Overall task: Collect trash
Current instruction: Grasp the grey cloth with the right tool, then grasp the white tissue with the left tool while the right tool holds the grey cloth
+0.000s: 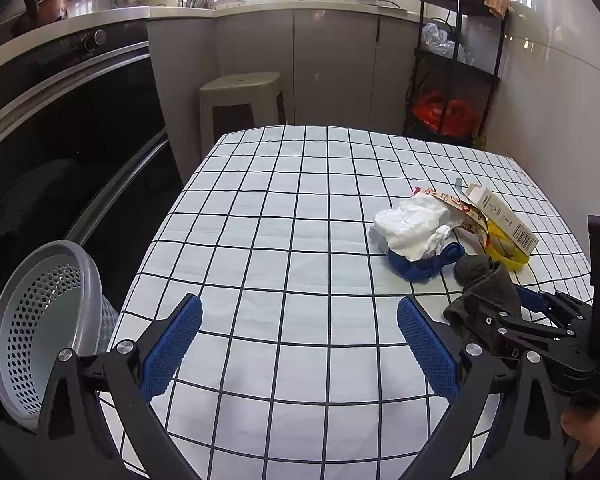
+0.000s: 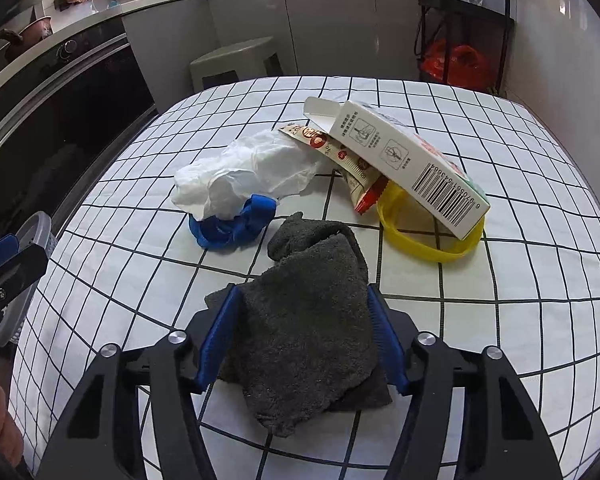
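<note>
My right gripper (image 2: 302, 300) is shut on a dark grey cloth (image 2: 308, 320) that hangs between its blue pads just above the checked tablecloth (image 2: 500, 280); it also shows in the left wrist view (image 1: 480, 292). Beyond it lie a crumpled white tissue (image 2: 252, 168), a blue rag (image 2: 236, 222), a snack wrapper (image 2: 340, 152), a white carton with a barcode (image 2: 412, 156) and a yellow ring (image 2: 420, 240). My left gripper (image 1: 300, 316) is open and empty over the near left of the table. A grey perforated bin (image 1: 40, 320) stands at the table's left edge.
A black oven front (image 1: 60, 120) runs along the left. A beige stool (image 1: 240, 96) stands behind the table. A black shelf rack (image 1: 456, 60) with red bags is at the back right, by the wall.
</note>
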Demonstrator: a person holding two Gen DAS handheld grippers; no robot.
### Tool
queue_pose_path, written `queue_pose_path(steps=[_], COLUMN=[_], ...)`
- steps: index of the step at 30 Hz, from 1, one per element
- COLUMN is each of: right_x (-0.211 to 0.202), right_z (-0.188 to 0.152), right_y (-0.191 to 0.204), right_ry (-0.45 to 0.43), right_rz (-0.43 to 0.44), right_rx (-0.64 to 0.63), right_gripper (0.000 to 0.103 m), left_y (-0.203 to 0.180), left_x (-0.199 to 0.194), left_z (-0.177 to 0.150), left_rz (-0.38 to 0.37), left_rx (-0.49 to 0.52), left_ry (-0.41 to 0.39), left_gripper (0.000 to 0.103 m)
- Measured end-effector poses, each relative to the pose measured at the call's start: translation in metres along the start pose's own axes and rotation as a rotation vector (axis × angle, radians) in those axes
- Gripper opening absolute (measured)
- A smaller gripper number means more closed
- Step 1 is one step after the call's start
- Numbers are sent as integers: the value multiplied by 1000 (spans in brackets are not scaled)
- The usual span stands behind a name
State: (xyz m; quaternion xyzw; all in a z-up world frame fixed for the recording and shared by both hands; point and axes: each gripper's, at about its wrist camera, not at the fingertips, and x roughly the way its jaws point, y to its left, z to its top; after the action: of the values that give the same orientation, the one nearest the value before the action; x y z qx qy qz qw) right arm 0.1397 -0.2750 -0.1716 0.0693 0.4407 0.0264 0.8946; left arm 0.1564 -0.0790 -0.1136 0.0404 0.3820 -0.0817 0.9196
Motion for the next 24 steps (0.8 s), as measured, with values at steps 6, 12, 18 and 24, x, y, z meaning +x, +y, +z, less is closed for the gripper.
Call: queue_pose_path(steps=[6, 12, 18, 24], right_x=[-13, -41, -75, -98], right_z=[-4, -11, -13, -12], right_y=[-3, -19, -46, -78], right_ry=[-22, -78, -150, -195], right_rz=[36, 99, 124, 129], right_rx=[4, 59, 130, 212], right_gripper=[26, 24, 24, 24], left_y=[-10, -27, -53, -88], left_x=[-4, -2, 17, 52], left_z=[-2, 1, 19, 40], left_rz=[-15, -5, -23, -23], left_rx=[23, 69, 86, 105], left_ry=[-6, -11, 2, 1], left_gripper=[96, 96, 96, 96])
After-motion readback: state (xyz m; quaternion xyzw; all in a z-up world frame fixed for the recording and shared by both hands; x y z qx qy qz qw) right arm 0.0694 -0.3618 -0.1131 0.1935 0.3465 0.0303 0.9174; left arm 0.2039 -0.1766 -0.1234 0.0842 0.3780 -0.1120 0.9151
